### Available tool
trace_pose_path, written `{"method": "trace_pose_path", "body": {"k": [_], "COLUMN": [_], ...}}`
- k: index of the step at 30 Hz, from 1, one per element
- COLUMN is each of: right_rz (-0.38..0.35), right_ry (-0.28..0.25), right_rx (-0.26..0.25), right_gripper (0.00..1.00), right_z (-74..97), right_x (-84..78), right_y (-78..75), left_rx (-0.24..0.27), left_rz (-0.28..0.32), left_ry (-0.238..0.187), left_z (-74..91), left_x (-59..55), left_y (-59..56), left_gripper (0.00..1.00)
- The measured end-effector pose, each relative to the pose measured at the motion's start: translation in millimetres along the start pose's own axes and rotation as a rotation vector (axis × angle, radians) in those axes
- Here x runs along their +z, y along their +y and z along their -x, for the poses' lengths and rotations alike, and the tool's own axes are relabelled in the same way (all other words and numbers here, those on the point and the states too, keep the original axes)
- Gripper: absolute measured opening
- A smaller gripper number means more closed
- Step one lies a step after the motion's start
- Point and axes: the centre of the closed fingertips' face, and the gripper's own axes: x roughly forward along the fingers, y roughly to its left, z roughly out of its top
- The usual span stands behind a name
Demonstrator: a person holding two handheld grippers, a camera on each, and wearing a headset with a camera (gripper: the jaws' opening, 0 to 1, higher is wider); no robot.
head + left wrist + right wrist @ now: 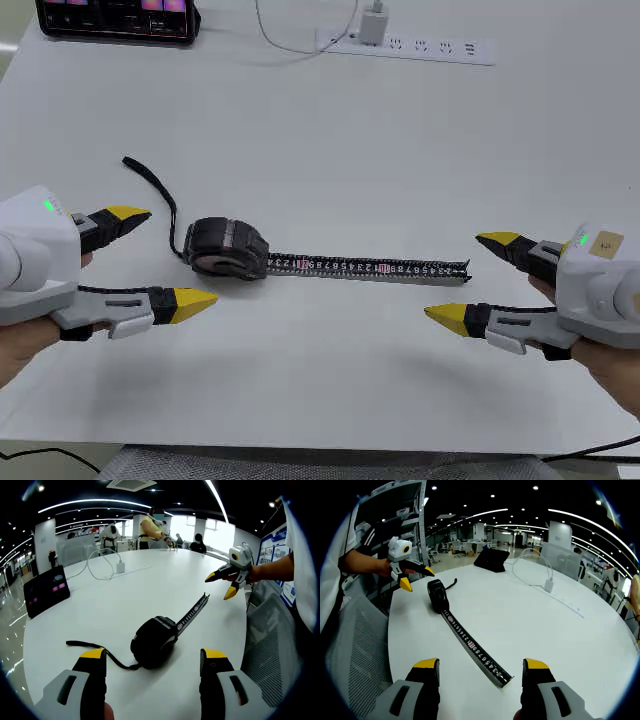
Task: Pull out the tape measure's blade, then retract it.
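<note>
right gripper [481, 663] fingers [426, 667] apart | blade [475, 647] extended | tape measure [437, 594] on table [545, 630]

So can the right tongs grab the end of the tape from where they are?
Probably yes. The right tongs are open, and the blade's tip lies flat on the table just ahead of them, with nothing in between.

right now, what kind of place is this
Probably an open-plan office or lab: a big white table with a power strip on it, long ceiling lights overhead, and rows of desks behind.
</note>
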Motion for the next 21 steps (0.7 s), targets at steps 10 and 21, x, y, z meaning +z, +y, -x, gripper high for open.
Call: {"method": "trace_pose_path", "body": {"k": [10,21], "right_rz": [-0.013,-0.04], "right_ry": [-0.023,-0.031], "right_rx": [-0.034,-0.058], "right_gripper": [0.68,0.7], "right_z": [9.5,9.7], "right_x": [-5.0,-16.1], "right_y": [5.3,17.5], "left_rx": [0.052,0.068], "left_rz": [0.024,0.065], "left_ry": [-0.027,-0.048], "left_z": [12.9,16.4], "left_x": [-5.8,-15.3], "left_y": [-2.4,-19.7], "left_gripper": [0.75,0.81]}}
